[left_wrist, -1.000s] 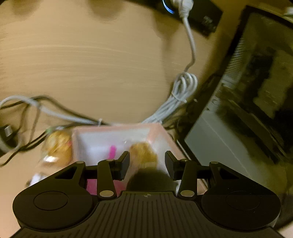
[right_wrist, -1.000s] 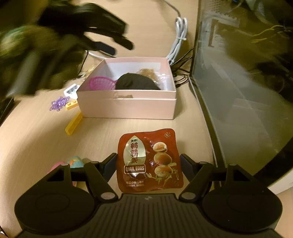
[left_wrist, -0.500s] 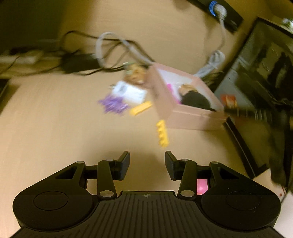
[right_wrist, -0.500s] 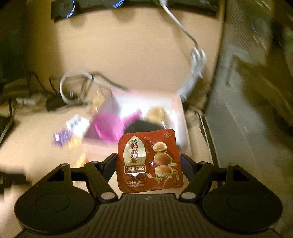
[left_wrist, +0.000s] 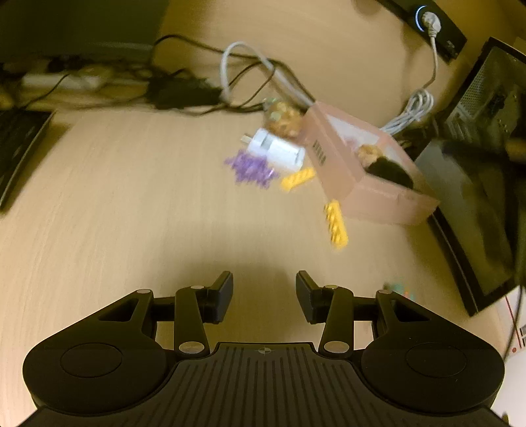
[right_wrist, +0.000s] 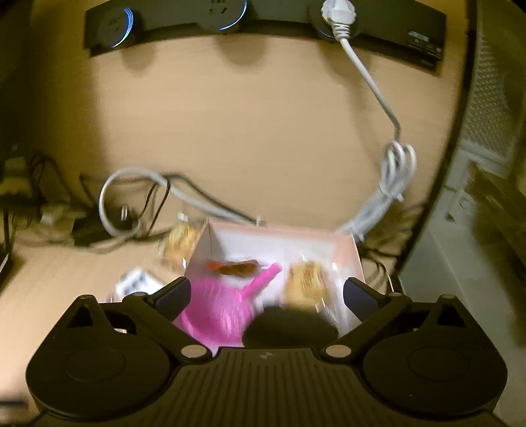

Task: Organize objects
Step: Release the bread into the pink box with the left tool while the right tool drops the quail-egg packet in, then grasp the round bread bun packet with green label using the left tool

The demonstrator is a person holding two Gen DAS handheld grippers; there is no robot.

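My right gripper [right_wrist: 268,292] hovers over the pink box [right_wrist: 348,249]. Its jaws are opening wide and nothing is between them. A red-brown quail egg packet [right_wrist: 235,267] shows blurred inside the box, by a pink scoop [right_wrist: 217,308], a wrapped pastry [right_wrist: 307,282] and a black object [right_wrist: 289,323]. My left gripper [left_wrist: 264,294] stands open and empty over bare table, well in front and to the left of the pink box [left_wrist: 358,184]. Beside that box lie two yellow bricks [left_wrist: 335,223], a purple piece [left_wrist: 251,169], a white charger [left_wrist: 276,149] and a wrapped snack [left_wrist: 282,116].
Tangled cables [left_wrist: 197,92] and a power strip [right_wrist: 263,13] run along the back. A dark screen [left_wrist: 476,197] stands right of the box. A keyboard [left_wrist: 16,147] lies at the far left. A small teal and pink item [left_wrist: 399,290] peeks behind my left gripper's right finger.
The left gripper pulled back from above the box to bare table. The right gripper carried the quail egg packet over the box, spread its jaws and let it go.
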